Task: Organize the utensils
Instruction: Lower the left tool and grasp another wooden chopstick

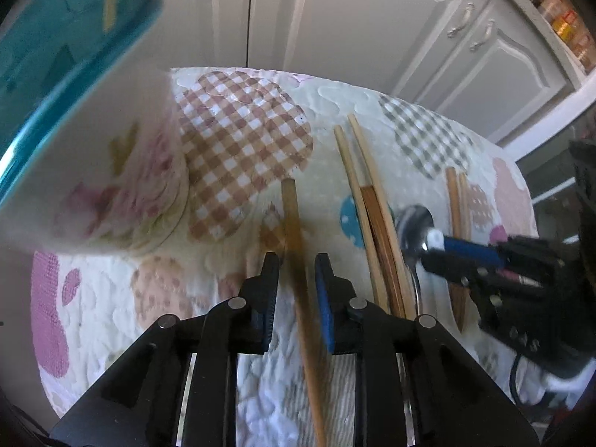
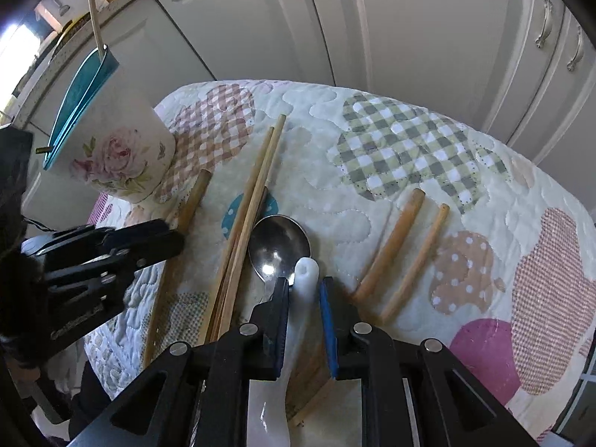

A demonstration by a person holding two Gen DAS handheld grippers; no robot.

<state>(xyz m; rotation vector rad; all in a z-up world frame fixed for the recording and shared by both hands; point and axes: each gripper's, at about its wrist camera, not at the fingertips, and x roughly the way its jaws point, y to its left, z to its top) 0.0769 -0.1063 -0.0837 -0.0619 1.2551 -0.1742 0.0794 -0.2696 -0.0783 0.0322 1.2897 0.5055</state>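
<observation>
A: On the quilt (image 2: 372, 111), what lies where?

B: Loose chopsticks, mostly. A long pair (image 2: 257, 182) runs side by side down the middle, with a darker stick tucked against it. Two shorter sticks (image 2: 406, 253) lie to the right, near each other but apart. A metal spoon (image 2: 279, 246) sits just right of the long pair, bowl up.

A: And the holder?

B: The floral cup (image 2: 115, 156) with a teal lining stands at the far left edge of the quilt, and one stick (image 2: 95, 15) already leans out of its top.

A: What is the left gripper (image 1: 297, 264) doing?

B: It points steeply down over a single chopstick (image 1: 298, 253). Its fingers stand apart on either side, and neither pad presses the stick. The stick looks blurred; I cannot tell whether it rests on the quilt.

A: The right gripper (image 2: 303, 287)?

B: Its fingers pinch a white spoon (image 2: 305, 272) by the handle, whose end pokes out ahead of the tips, right at the rim of the metal spoon's bowl. The gap is narrow and the handle fills most of it.

A: Anything behind?

B: Pale cabinet doors (image 2: 409, 18) with curved metal handles.
</observation>
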